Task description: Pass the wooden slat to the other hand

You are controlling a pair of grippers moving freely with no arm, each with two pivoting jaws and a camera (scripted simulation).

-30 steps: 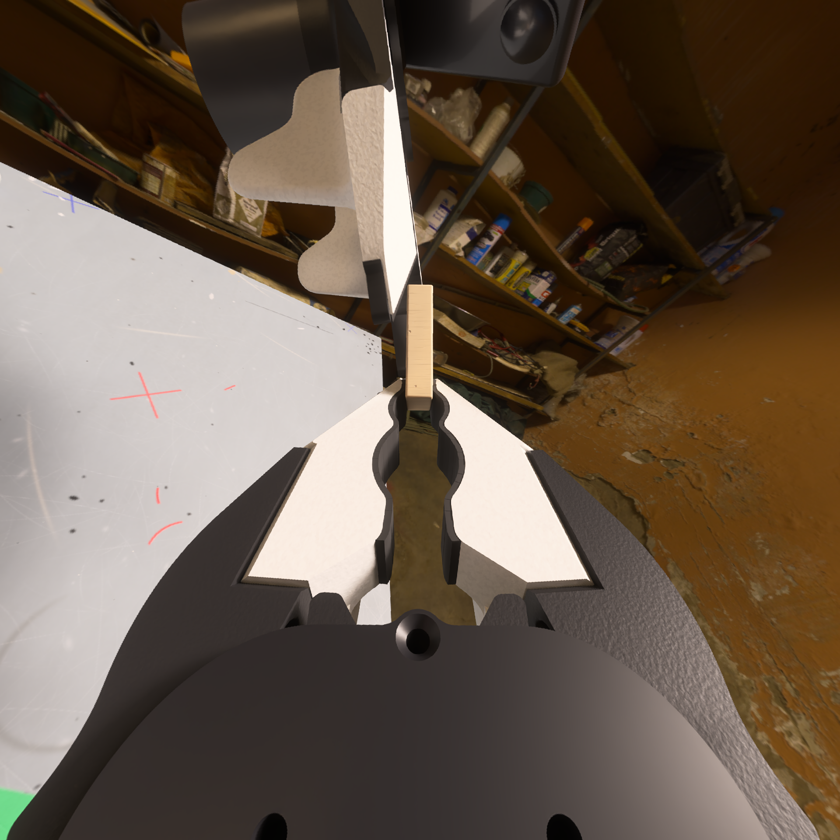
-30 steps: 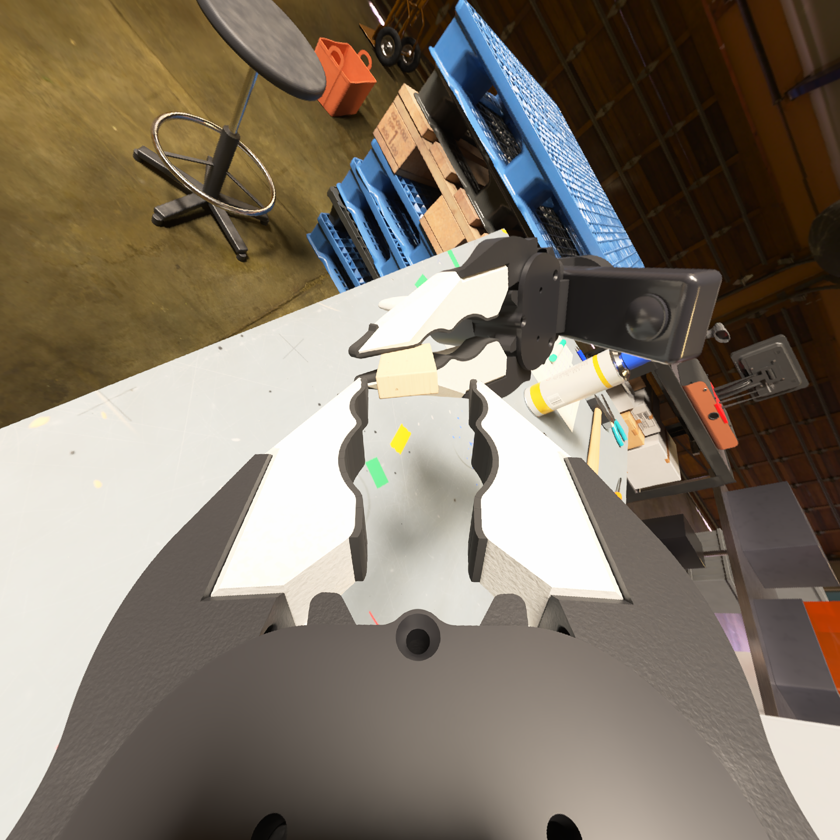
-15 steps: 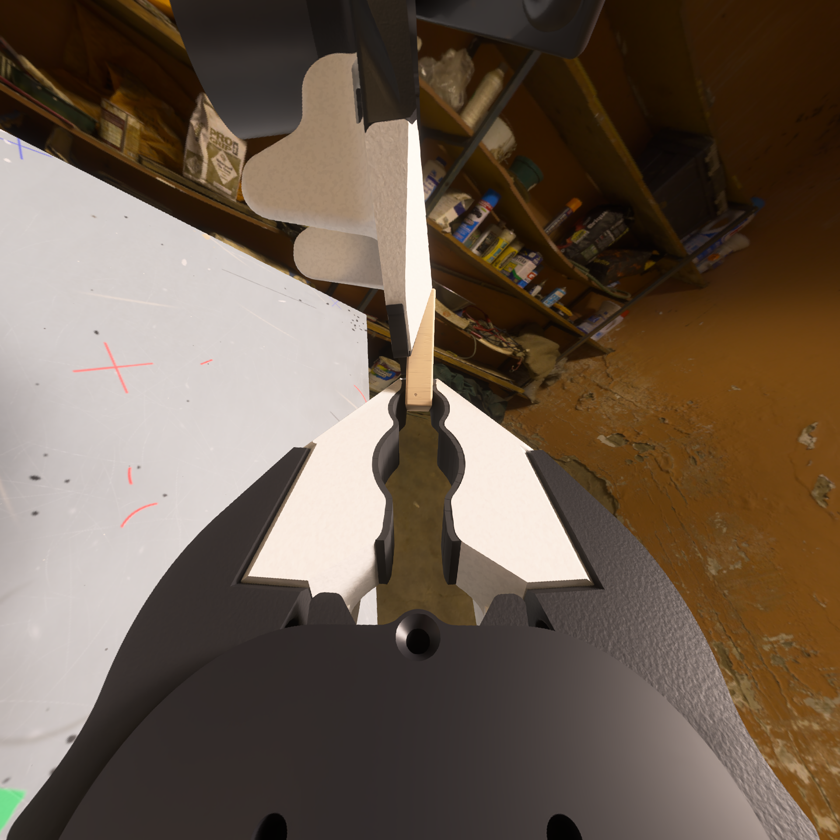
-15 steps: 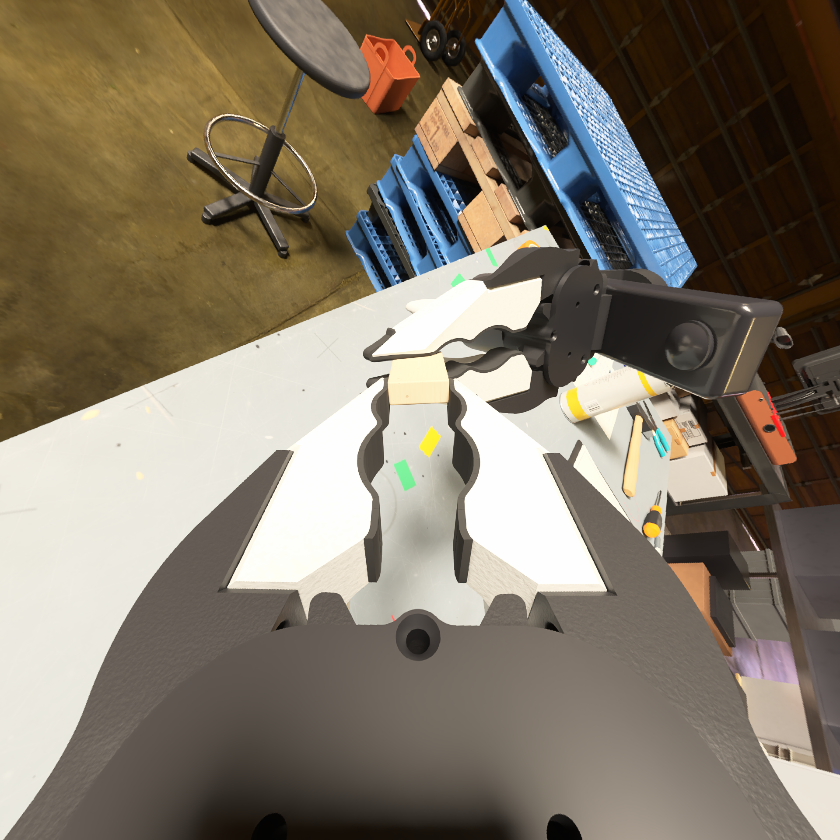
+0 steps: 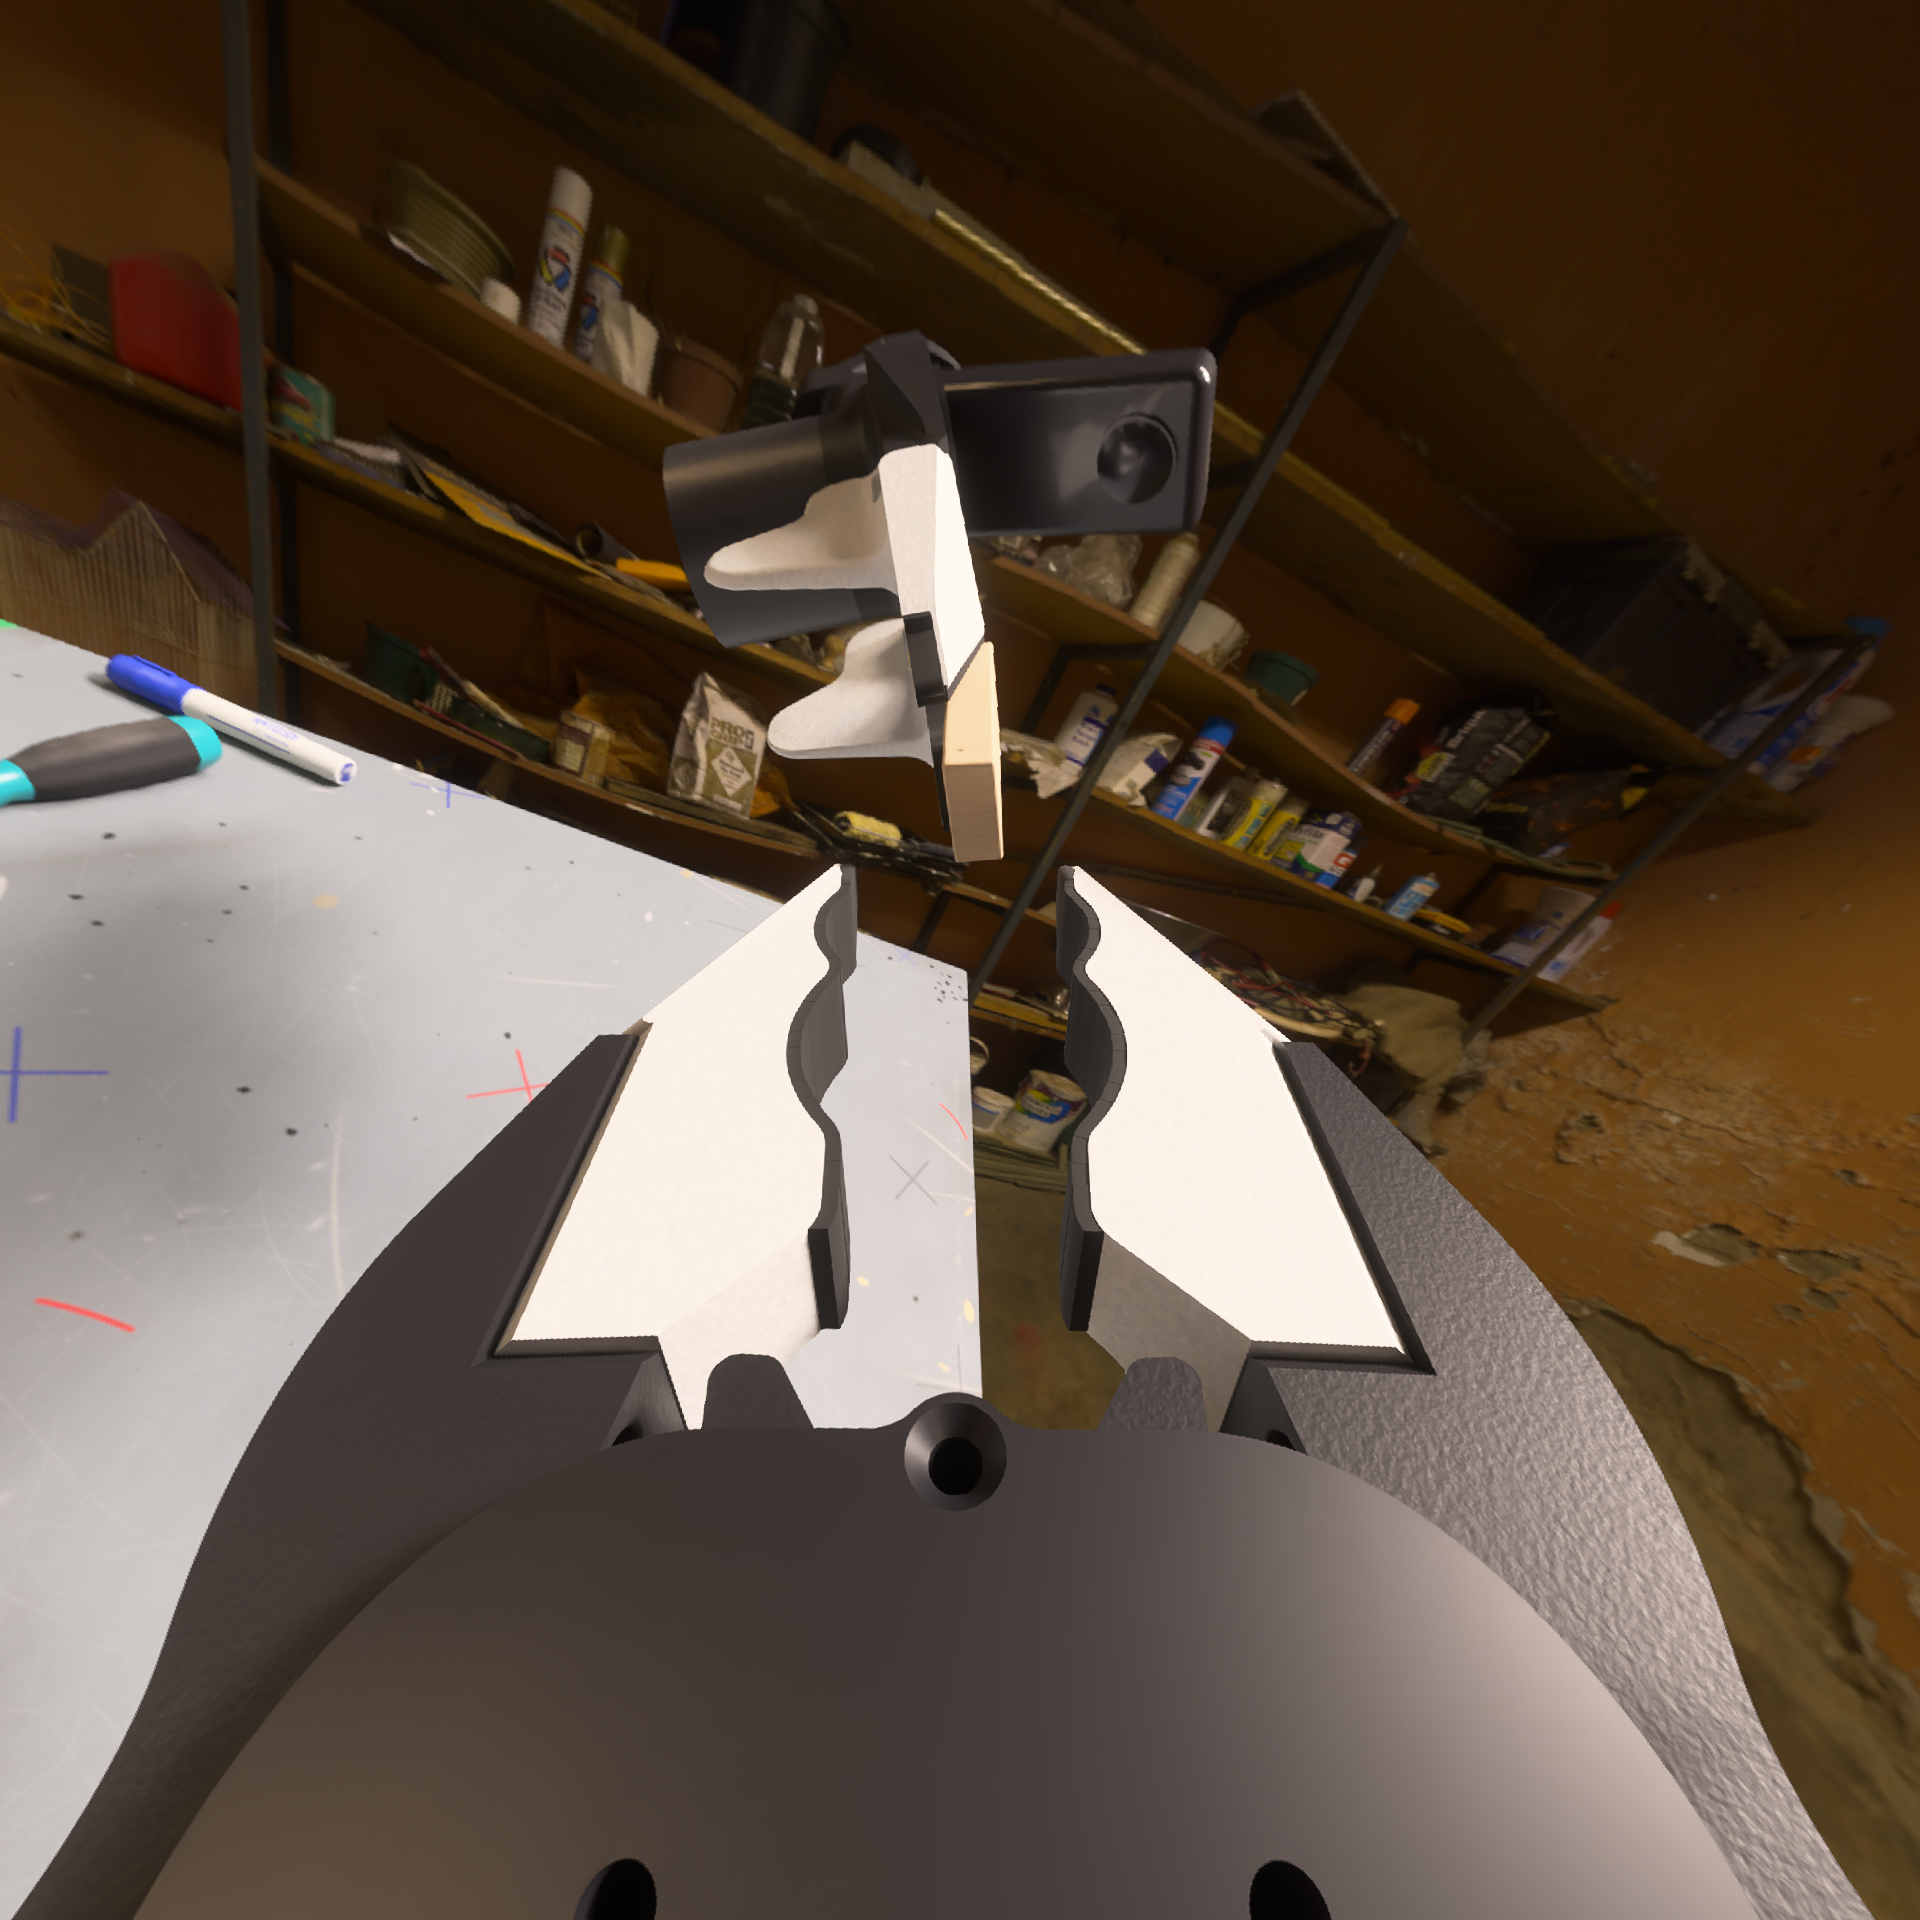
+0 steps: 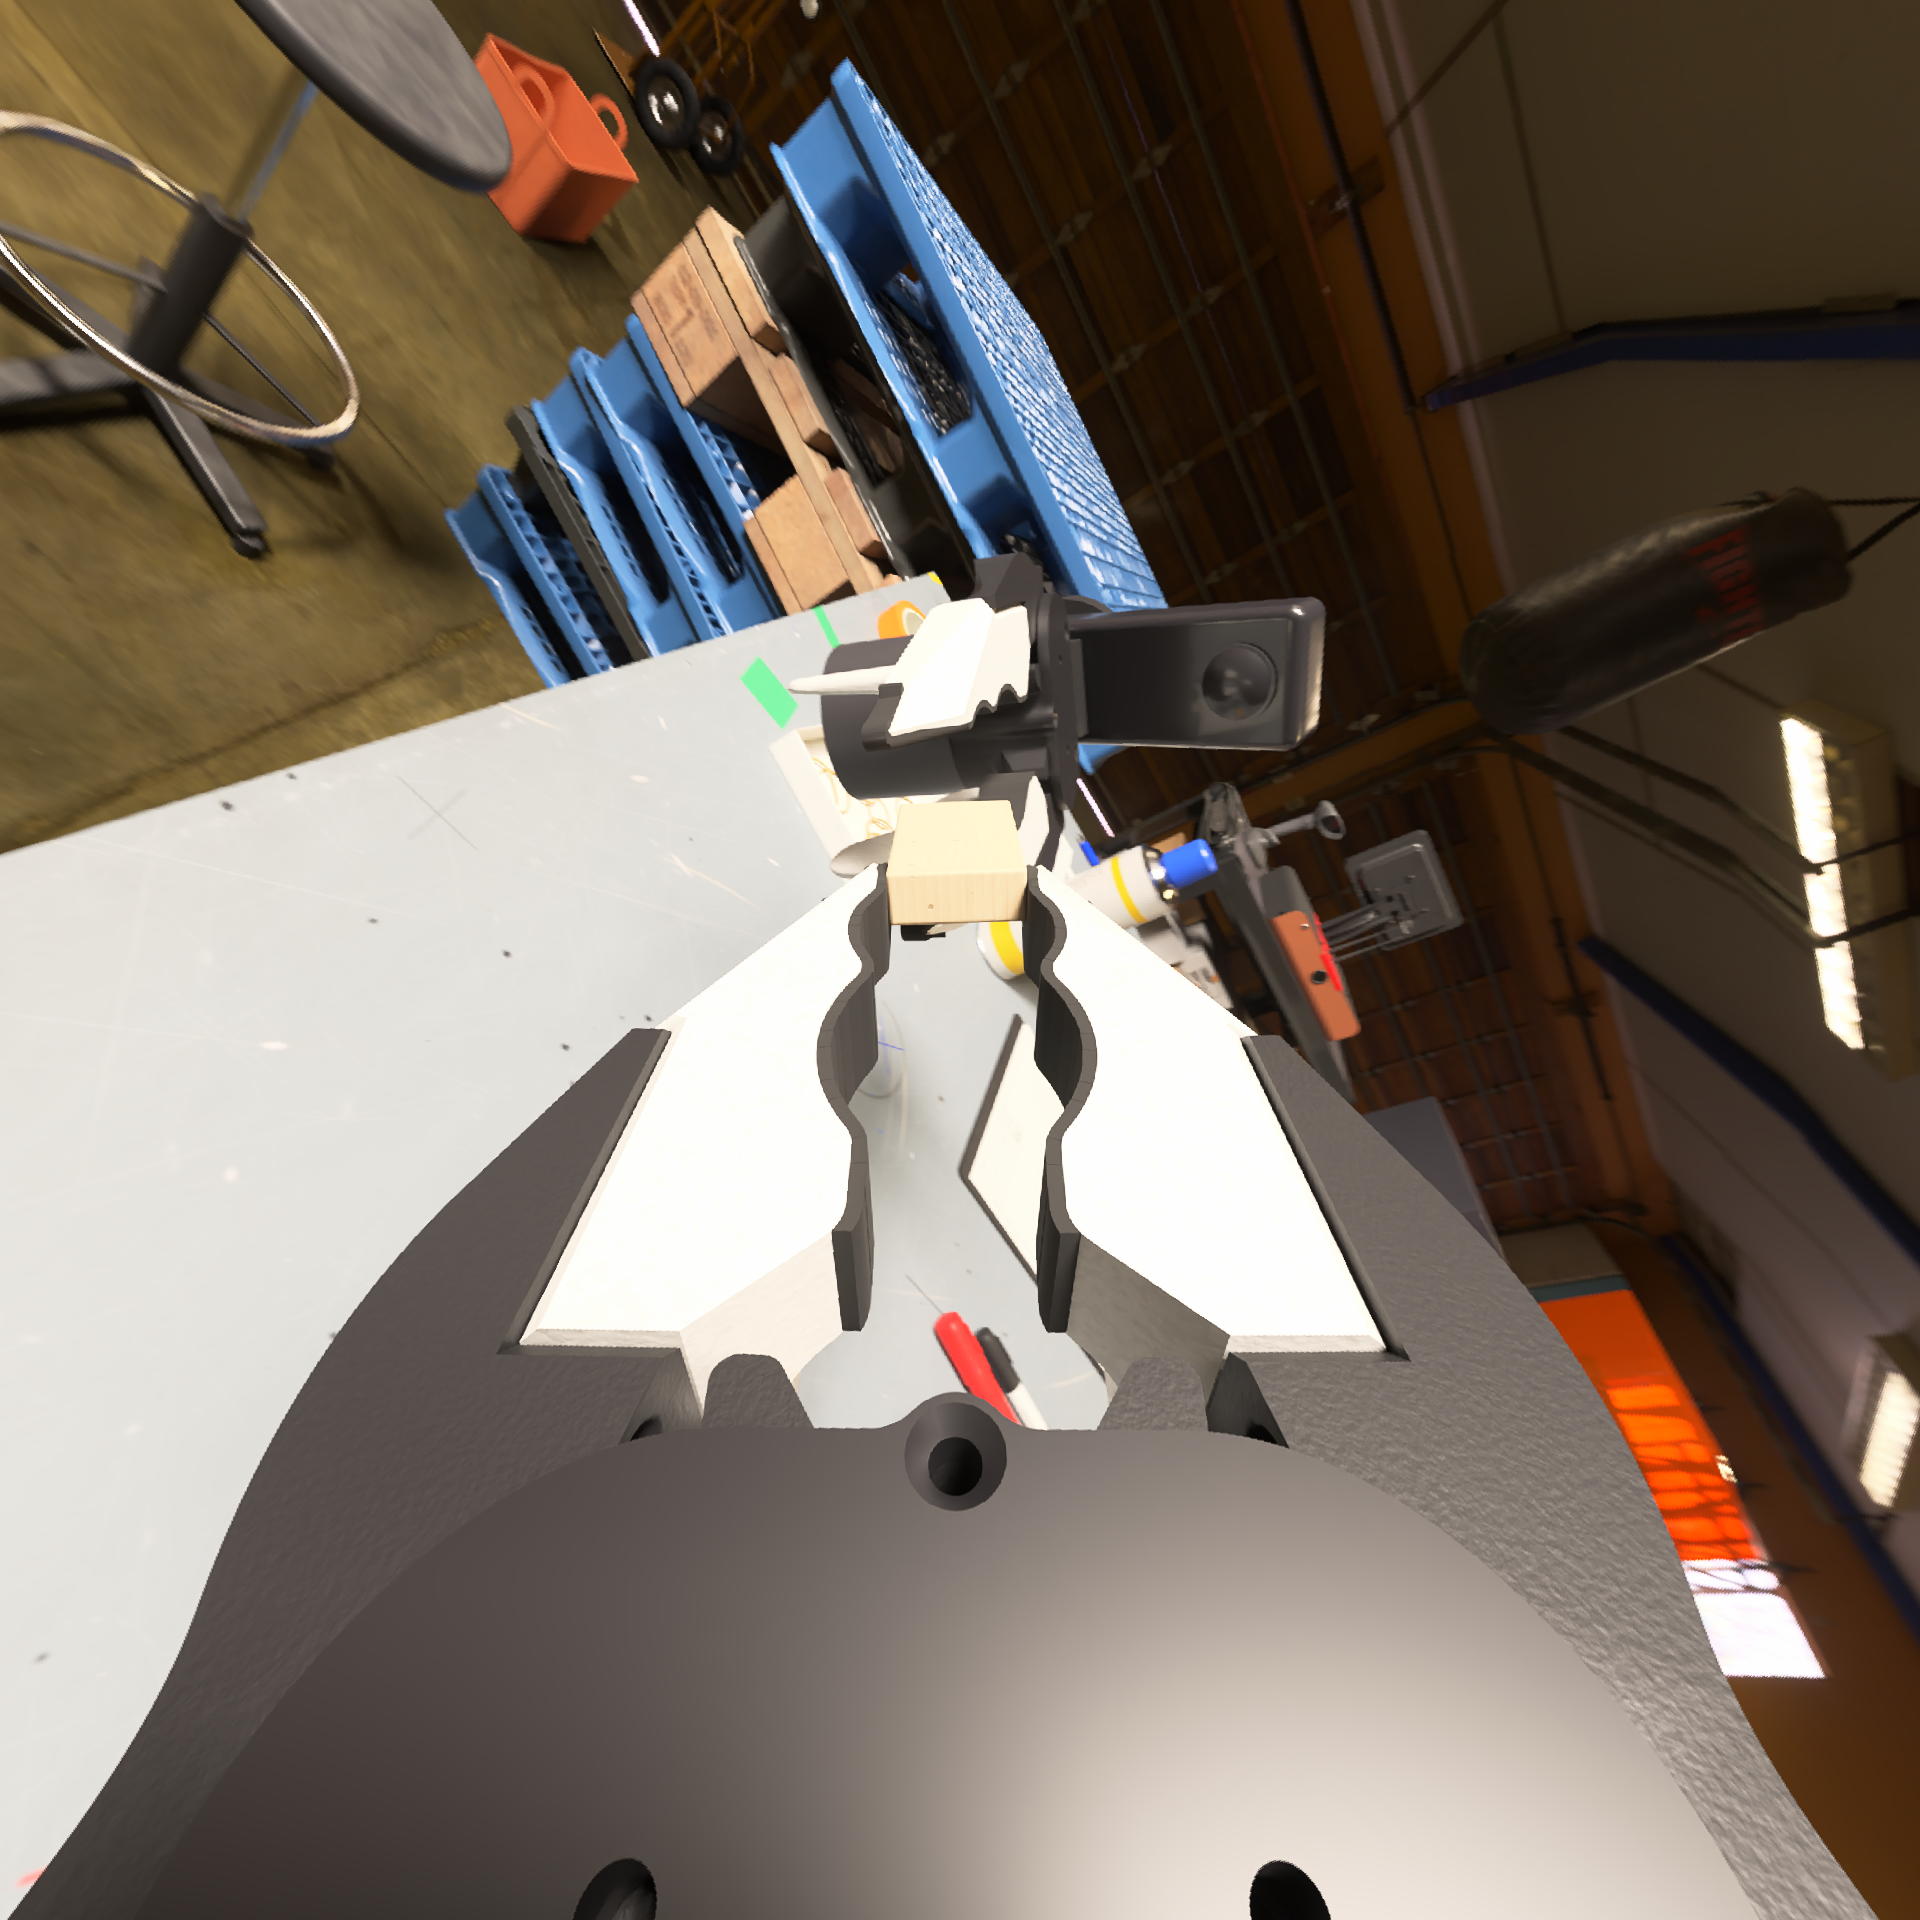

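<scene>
A cluttered workshop surrounds a pale grey worktable (image 5: 260,987) scuffed with scratches, dark specks and small red and blue crosses; beyond its far edge in the left wrist view stand wooden storage shelves (image 5: 1195,665) loaded with spray cans, bottles and bags, above a worn orange-brown floor (image 5: 1714,1195). A blue-capped marker (image 5: 234,717) and a teal-and-grey tool handle (image 5: 99,764) lie near each other at the table's left side. The left gripper (image 5: 956,894) has its jaws spread apart with nothing between them, and its tips sit just below the wooden slat (image 5: 972,753) without touching it. The slat hangs upright in the air, its upper part pinched by the right gripper (image 5: 951,675), which reaches down from above. In the right wrist view the right gripper (image 6: 956,883) has its jaws narrowed onto the wooden slat (image 6: 954,862), whose pale end grain fills the gap between the two fingertips. Farther off, just above the slat, the left gripper (image 6: 925,681) shows side-on over the table (image 6: 312,987). A red marker (image 6: 971,1361) lies on the table below the right gripper. Blue plastic pallets (image 6: 935,343) lean beyond the table's far edge, beside an orange crate (image 6: 556,171) and a black stool (image 6: 208,270) on the floor.
</scene>
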